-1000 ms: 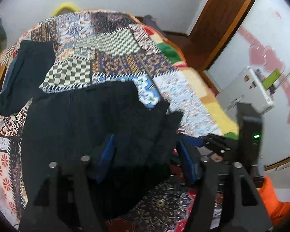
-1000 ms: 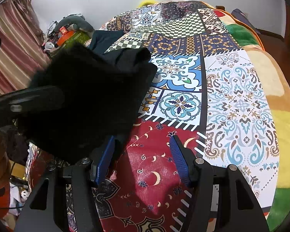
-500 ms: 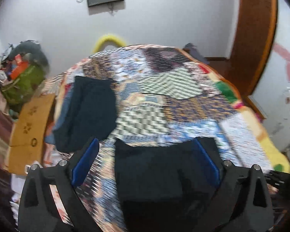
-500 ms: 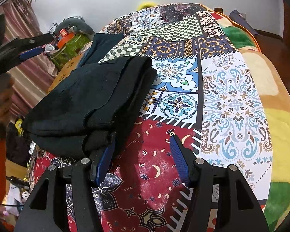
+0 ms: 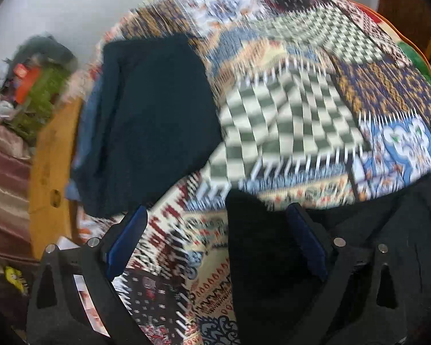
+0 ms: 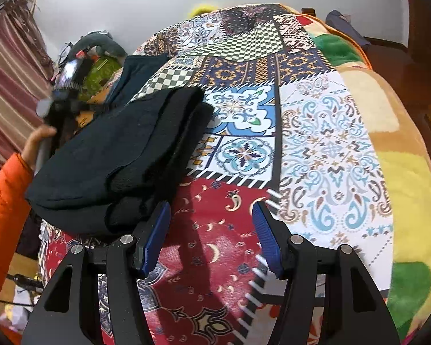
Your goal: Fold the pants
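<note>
Folded black fabric pants (image 6: 120, 155) lie on the patchwork-quilted bed (image 6: 324, 149). Left tool (image 5: 215, 235) gapes wide, empty, above them; right tool (image 6: 211, 230) spread apart, empty, beside them.

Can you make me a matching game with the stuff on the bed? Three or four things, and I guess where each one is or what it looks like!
1. black pants
2. navy clothes
3. right gripper
4. sleeve

a. orange
b. open, above a red patch
c. folded, at the bed's left edge
d. further back, beyond the folded pile

Pairs: 1-c, 2-d, 3-b, 4-a
</note>
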`<state>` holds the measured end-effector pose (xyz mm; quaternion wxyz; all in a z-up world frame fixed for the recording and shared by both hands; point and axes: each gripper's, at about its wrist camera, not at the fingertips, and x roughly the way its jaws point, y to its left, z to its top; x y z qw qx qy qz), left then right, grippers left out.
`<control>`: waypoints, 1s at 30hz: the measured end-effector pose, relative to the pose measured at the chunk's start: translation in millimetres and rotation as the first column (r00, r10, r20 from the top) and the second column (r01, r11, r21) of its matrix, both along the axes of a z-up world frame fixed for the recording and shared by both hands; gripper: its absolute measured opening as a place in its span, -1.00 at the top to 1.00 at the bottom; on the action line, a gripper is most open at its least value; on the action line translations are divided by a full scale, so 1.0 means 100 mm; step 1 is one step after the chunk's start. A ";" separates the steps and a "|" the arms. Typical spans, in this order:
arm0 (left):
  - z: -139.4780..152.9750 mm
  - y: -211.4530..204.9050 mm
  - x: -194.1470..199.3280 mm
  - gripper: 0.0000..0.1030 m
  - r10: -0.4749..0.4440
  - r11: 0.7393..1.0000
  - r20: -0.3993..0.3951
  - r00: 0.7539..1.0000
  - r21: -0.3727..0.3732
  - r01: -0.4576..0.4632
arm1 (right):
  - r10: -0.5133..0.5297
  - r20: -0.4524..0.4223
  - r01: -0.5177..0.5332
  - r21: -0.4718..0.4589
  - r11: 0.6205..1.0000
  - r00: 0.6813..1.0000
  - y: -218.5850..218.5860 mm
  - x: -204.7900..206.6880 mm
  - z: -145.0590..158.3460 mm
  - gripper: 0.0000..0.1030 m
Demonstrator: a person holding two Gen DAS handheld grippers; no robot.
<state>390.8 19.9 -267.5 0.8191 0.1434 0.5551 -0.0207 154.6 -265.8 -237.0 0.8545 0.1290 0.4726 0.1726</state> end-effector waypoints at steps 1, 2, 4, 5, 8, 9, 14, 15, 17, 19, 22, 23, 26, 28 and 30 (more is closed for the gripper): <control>0.00 0.07 -0.04 -0.91 0.003 0.999 -0.001 1.000 -0.034 -0.003 | -0.006 0.002 0.006 -0.001 1.000 1.000 -0.02 0.01 0.01 -0.07; 0.01 0.14 -0.10 -0.91 0.001 0.999 0.001 1.000 -0.044 -0.001 | -0.010 0.003 0.010 -0.001 1.000 1.000 -0.04 0.01 0.01 -0.07; 0.04 0.23 -0.25 -0.91 -0.008 0.999 0.022 1.000 -0.036 0.009 | -0.020 0.003 0.020 0.002 1.000 1.000 -0.08 0.02 0.01 -0.07; 0.05 0.28 -0.33 -0.91 -0.008 1.000 0.028 1.000 -0.030 0.009 | -0.025 0.004 0.025 0.007 1.000 1.000 -0.10 0.02 0.02 -0.07; 0.08 0.41 -0.64 -0.91 0.015 1.000 0.034 0.999 -0.025 -0.014 | -0.032 0.010 0.032 0.015 0.999 0.999 -0.13 0.01 0.04 -0.07; 0.10 0.47 -0.76 -0.91 0.026 0.999 0.030 0.999 -0.034 -0.025 | -0.032 0.014 0.032 0.015 0.999 0.999 -0.13 0.00 0.05 -0.07; 0.21 0.66 -1.29 -0.91 0.064 0.993 0.007 0.998 -0.099 -0.063 | -0.017 0.047 0.016 0.014 1.000 0.999 -0.09 -0.04 0.16 -0.07; 0.24 0.70 -1.41 -0.91 0.076 0.990 0.005 0.997 -0.119 -0.075 | -0.011 0.058 0.011 0.013 1.000 0.998 -0.08 -0.06 0.19 -0.07; 0.28 0.71 -1.57 -0.91 0.095 0.985 0.005 0.996 -0.145 -0.093 | -0.007 0.071 0.006 0.009 1.000 0.997 -0.05 -0.07 0.24 -0.07; 0.32 0.71 -1.76 -0.91 0.110 0.980 0.011 0.994 -0.171 -0.106 | 0.000 0.087 0.000 0.007 1.000 0.996 -0.03 -0.09 0.30 -0.07; 0.37 0.66 -1.97 -0.91 0.116 0.972 0.019 0.993 -0.206 -0.109 | 0.006 0.106 -0.007 0.002 1.000 0.994 -0.01 -0.12 0.36 -0.07; 0.38 0.65 -2.02 -0.91 0.117 0.971 0.022 0.993 -0.215 -0.109 | 0.010 0.113 -0.010 -0.002 1.000 0.994 -0.01 -0.12 0.39 -0.07; 0.42 0.60 -2.17 -0.90 0.108 0.959 0.009 0.994 -0.264 -0.102 | 0.020 0.128 -0.019 -0.012 1.000 0.992 0.01 -0.13 0.44 -0.07; 0.44 0.54 -2.25 -0.90 0.081 0.949 -0.006 0.997 -0.305 -0.079 | 0.028 0.134 -0.026 -0.019 0.999 0.991 0.02 -0.12 0.46 -0.07; 0.51 0.49 -2.31 -0.90 0.071 0.953 0.022 0.997 -0.295 -0.062 | 0.037 0.137 -0.035 -0.024 0.999 0.990 0.04 -0.08 0.48 -0.08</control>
